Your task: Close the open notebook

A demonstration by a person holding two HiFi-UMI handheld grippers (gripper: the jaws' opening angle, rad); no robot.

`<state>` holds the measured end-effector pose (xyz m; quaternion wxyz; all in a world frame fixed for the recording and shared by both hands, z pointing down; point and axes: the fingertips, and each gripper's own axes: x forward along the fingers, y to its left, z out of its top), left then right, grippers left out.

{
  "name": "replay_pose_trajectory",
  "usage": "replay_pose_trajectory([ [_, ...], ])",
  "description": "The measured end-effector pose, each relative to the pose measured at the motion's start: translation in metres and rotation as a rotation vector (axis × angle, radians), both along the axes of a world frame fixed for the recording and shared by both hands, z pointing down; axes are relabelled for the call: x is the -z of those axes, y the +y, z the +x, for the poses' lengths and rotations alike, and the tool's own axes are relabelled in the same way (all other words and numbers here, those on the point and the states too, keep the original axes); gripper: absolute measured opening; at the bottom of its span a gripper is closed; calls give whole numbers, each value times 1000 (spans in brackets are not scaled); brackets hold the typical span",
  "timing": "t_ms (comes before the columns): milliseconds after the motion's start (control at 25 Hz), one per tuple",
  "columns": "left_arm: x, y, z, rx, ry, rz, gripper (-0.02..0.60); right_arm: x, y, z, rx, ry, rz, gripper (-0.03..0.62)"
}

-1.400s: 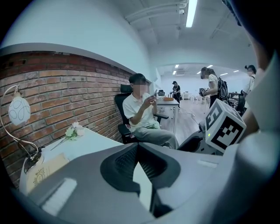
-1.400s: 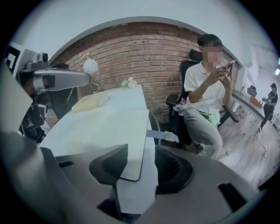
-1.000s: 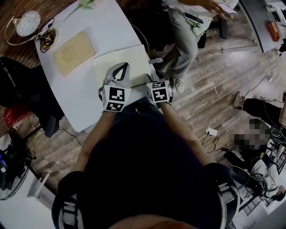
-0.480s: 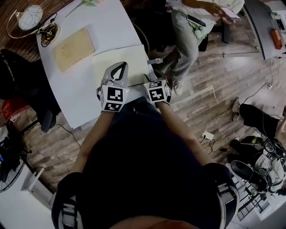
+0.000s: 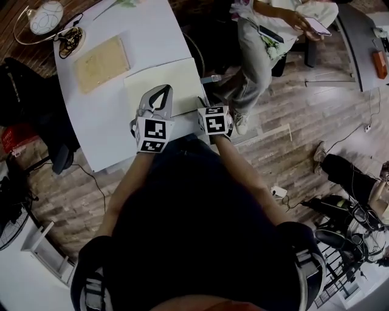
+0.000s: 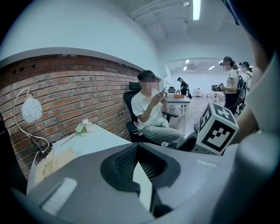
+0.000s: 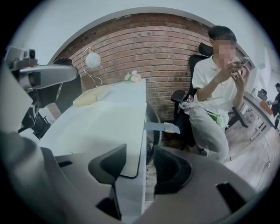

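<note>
The cream notebook (image 5: 173, 76) lies flat with its cover down on the white table (image 5: 109, 133), and a grey strap (image 5: 211, 79) sticks out past its right side. My left gripper (image 5: 164, 88) rests over the notebook's near part, shut, with nothing between its tips. My right gripper (image 5: 205, 108) is at the table's near right edge. In the right gripper view the notebook's (image 7: 100, 127) rounded near corner sits between the jaws of the right gripper (image 7: 142, 153); they have just been opening and the pads stand off it. The strap (image 7: 162, 127) hangs off the edge.
A tan book (image 5: 102, 63) lies further up the table, with a globe lamp (image 5: 46, 17), a coiled cable (image 5: 70, 41) and a flower (image 5: 121, 3) beyond. A seated person (image 5: 273, 36) with a phone is close to the table's right side. A black chair (image 5: 30, 109) stands left.
The notebook and both grippers keep their places. Only the head camera's framing has drifted a little, and the seated person has shifted.
</note>
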<state>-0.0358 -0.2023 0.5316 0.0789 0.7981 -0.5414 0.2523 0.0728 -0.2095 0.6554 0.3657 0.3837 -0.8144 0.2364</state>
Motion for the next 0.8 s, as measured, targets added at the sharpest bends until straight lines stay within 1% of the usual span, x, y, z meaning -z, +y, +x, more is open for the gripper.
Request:
replay_pose_trajectory([
  [80,-1,0,0,10,-2,-6,6,1,-4,0,-1,-14,-2,189],
  [200,-2,-2,1,28,-1,-8,6,2,-9,0,22,-5,16,186],
  [320,-3,-5,3,45,0,0,6,2,-16,0,31,1,31,169],
  [440,-12,-3,5,56,4,-27,6,1,-23,2,22,-18,29,166],
  [600,-18,-4,6,68,10,-31,6,-4,-25,6,-12,-83,-24,166],
  [800,-18,-5,7,79,10,-37,6,-8,-26,10,-94,-224,-122,166],
])
